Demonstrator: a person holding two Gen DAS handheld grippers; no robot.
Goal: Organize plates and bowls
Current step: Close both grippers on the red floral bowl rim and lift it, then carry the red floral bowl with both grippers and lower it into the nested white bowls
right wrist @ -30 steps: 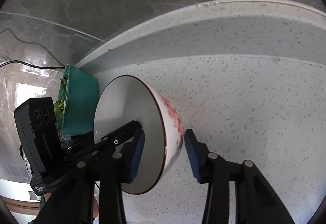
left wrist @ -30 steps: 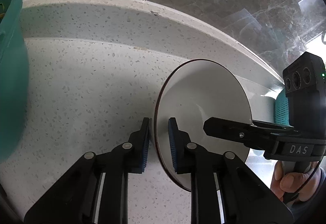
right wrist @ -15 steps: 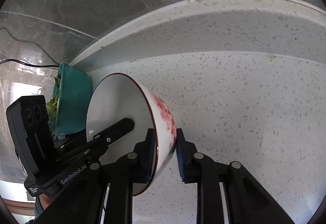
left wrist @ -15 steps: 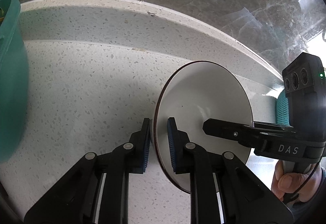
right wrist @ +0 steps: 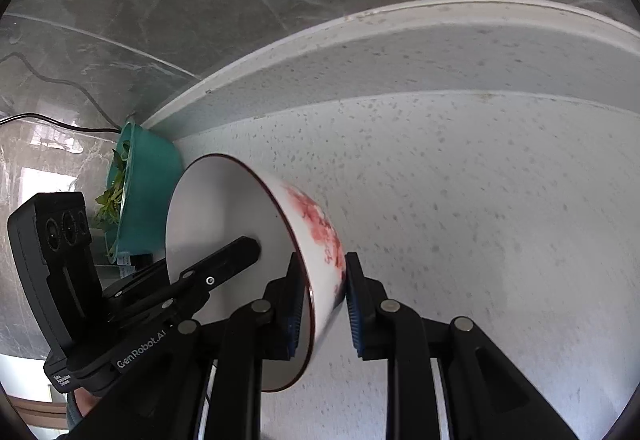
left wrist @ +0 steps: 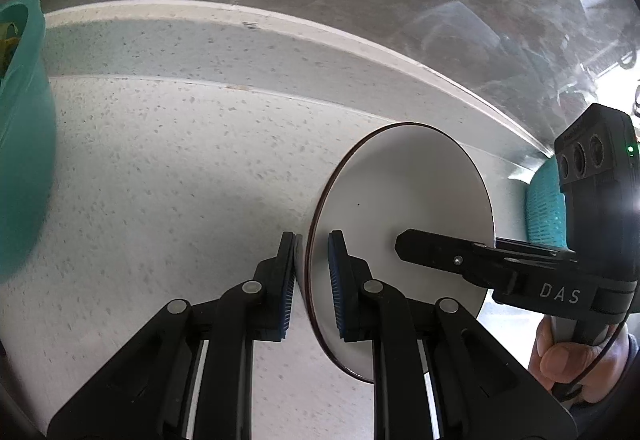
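Both grippers clamp one white bowl by opposite sides of its rim, above a speckled countertop.

Left gripper [left wrist: 312, 272] pinches the bowl [left wrist: 404, 208] wall; right gripper [right wrist: 322, 290], whose jaws have just been closing, grips the red-flowered side. A teal basin [right wrist: 154, 180] of greens stands by the backsplash.

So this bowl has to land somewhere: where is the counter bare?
Bare speckled counter lies right of the bowl, up to the raised back ledge. Crowded side: the teal basin and both tongs at the bowl's rim.
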